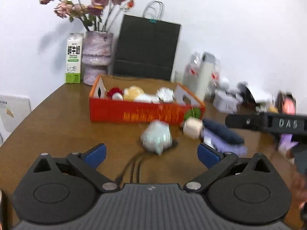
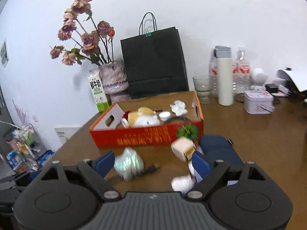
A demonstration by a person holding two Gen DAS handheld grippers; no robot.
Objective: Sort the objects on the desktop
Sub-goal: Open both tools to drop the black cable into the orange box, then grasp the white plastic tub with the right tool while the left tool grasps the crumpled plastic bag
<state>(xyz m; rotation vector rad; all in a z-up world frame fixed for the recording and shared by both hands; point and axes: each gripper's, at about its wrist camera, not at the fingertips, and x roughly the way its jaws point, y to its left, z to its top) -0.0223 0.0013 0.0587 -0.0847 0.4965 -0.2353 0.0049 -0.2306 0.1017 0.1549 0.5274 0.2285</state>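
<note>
An open red cardboard box (image 1: 145,113) (image 2: 145,137) stands mid-table and holds a plush toy (image 2: 144,117), small white items and a cable. In front of it lie a crumpled pale packet (image 1: 156,137) (image 2: 128,163) on a black cable, a small pot with a green plant (image 1: 192,125) (image 2: 184,143), a dark blue pouch (image 1: 222,132) (image 2: 218,149) and a purple item (image 1: 224,143). My left gripper (image 1: 151,153) is open and empty, just short of the packet. My right gripper (image 2: 153,163) is open and empty, with the packet by its left finger and the pot by its right finger.
At the back stand a milk carton (image 2: 98,94), a vase of dried roses (image 2: 114,78), a black paper bag (image 2: 153,63), a glass (image 2: 203,88), a white tumbler (image 2: 224,80), bottles and a tin (image 2: 258,101). The right gripper's body (image 1: 268,123) shows in the left view.
</note>
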